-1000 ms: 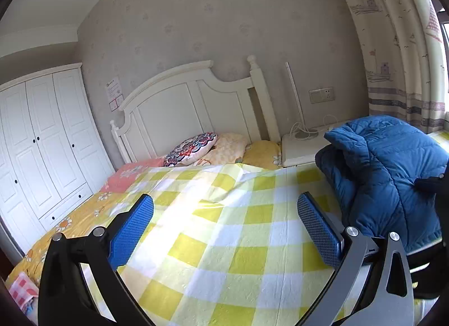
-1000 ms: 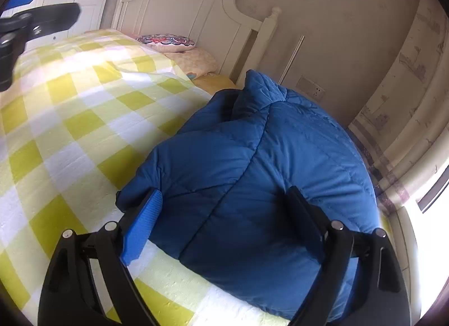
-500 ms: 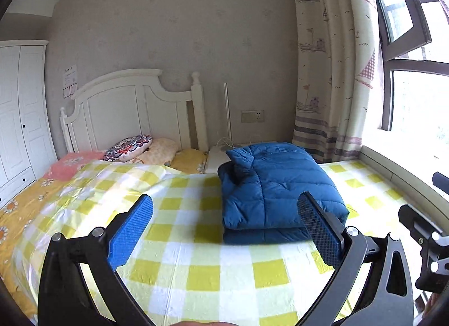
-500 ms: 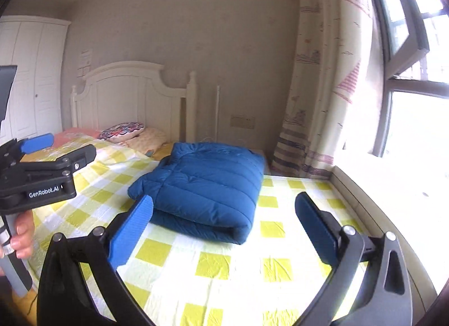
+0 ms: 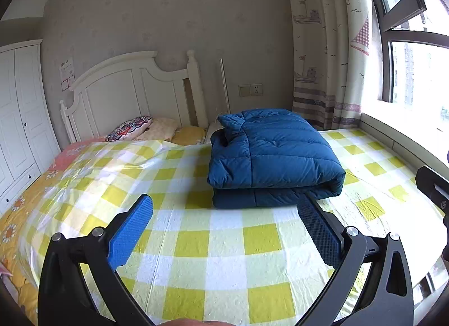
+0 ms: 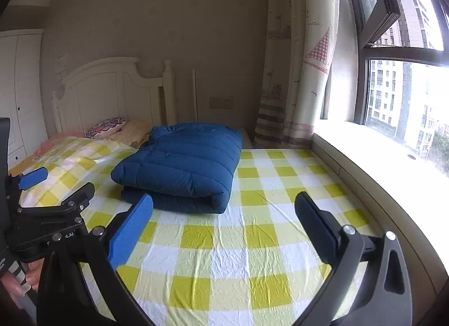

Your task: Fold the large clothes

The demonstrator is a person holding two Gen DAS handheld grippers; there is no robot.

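A blue quilted down jacket (image 5: 269, 154) (image 6: 182, 163) lies folded into a thick rectangle on the yellow-and-white checked bed sheet (image 5: 219, 247) (image 6: 252, 241), toward the head of the bed. My left gripper (image 5: 224, 230) is open, pulled back from the jacket, with nothing between its blue pads. My right gripper (image 6: 224, 227) is also open and empty, held above the sheet short of the jacket's near edge. The left gripper's black frame (image 6: 53, 213) shows at the left of the right wrist view, held by a hand (image 6: 16, 281).
A white headboard (image 5: 132, 93) and several pillows (image 5: 129, 129) stand at the bed's far end. A white wardrobe (image 5: 16, 118) is on the left. A curtain (image 5: 322, 45), window (image 6: 398, 95) and pale sill (image 6: 378, 163) run along the right side.
Both grippers have drawn back from the jacket toward the foot of the bed. The right gripper, close over the jacket a second ago, now views it from a distance. The jacket lies still.
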